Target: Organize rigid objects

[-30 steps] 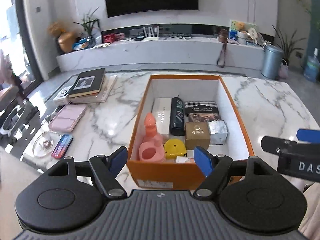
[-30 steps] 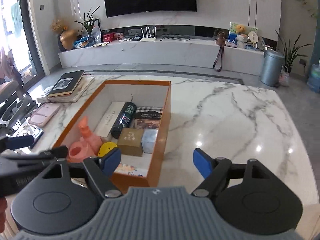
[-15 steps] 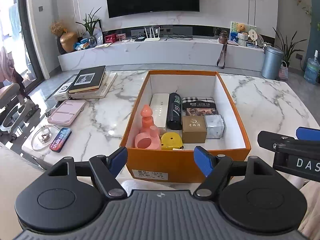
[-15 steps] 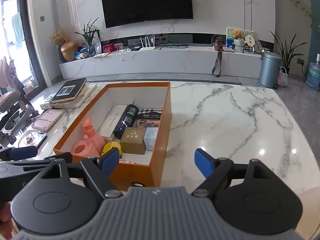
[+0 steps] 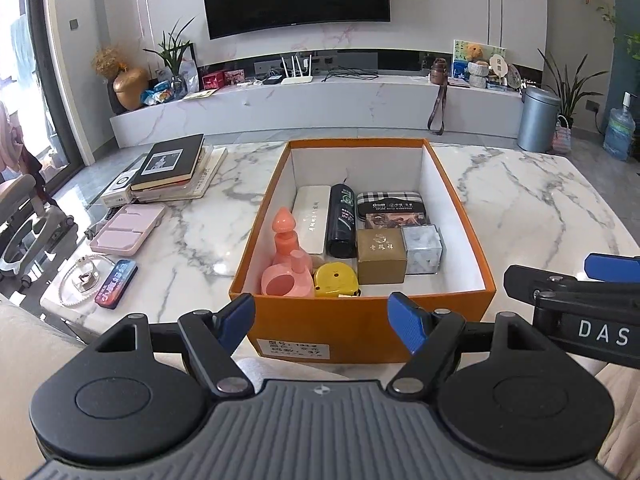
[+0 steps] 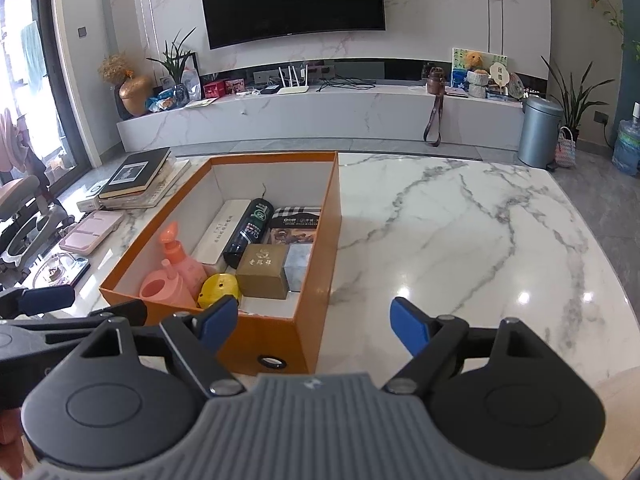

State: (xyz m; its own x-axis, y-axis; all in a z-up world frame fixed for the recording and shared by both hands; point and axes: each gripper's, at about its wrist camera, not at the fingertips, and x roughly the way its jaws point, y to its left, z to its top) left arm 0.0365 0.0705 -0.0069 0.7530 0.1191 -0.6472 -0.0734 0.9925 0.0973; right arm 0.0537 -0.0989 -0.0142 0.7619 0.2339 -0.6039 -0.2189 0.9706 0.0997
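Observation:
An orange box (image 5: 448, 190) stands on the marble table (image 5: 540, 208); it also shows in the right wrist view (image 6: 332, 240). Inside lie a pink pump bottle (image 5: 286, 248), a yellow tape measure (image 5: 336, 280), a white case (image 5: 312, 224), a black can (image 5: 342, 226), a plaid tin (image 5: 390, 206), a gold box (image 5: 380, 256) and a clear box (image 5: 422, 244). My left gripper (image 5: 322, 322) is open and empty, in front of the box's near wall. My right gripper (image 6: 314, 322) is open and empty, near the box's front right corner.
Left of the box lie stacked books (image 5: 172, 166), a pink case (image 5: 128, 228), a small colourful box (image 5: 116, 286) and a glass dish (image 5: 82, 278). The right gripper's arm (image 5: 576, 308) shows at the right. Bare marble (image 6: 480, 240) spreads right of the box.
Both grippers have pulled back and up from the box, which now sits farther off in both views. Both stay open and empty.

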